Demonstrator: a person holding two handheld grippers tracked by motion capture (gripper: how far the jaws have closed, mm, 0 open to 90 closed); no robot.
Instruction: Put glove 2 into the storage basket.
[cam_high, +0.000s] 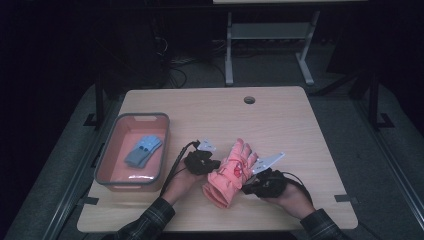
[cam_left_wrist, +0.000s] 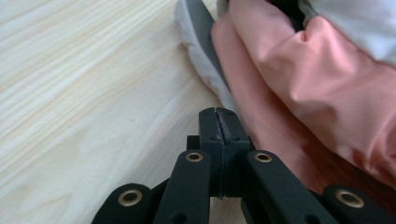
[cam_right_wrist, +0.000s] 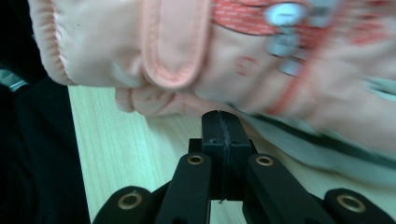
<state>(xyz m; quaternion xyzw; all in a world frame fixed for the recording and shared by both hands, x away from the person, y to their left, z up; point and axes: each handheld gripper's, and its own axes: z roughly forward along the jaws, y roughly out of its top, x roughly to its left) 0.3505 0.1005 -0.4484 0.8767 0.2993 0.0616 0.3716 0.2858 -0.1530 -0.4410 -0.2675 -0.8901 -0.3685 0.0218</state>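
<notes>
**At table centre, both grippers closed beside the pink glove**

Near the middle of the wooden table lies the pink glove, fingers pointing to about one o'clock and cuff toward seven. At nine o'clock from it sits the pink bin, with a blue glove already lying inside. My reading is that the work is sorting gloves into that bin, and the pink one is next; I judge this the approach step, with no grasp made yet.

My left gripper rests just at the glove's nine o'clock edge. In the left gripper view its jaws are pressed flat together with nothing between them, and the glove's pink fabric lies just to the side of the tips. My right gripper sits at the glove's four o'clock, near the cuff. In the right gripper view its jaws are likewise clenched on nothing, with the glove just beyond the tips.

Both forearms come in from six o'clock, hands low over the table, grippers angled inward toward the glove from either side.

Next I would need to open one pair of jaws, set them around a fold or the cuff, close firmly, then lift and carry toward nine o'clock. Soft padded fabric may slip from a shallow pinch.
</notes>
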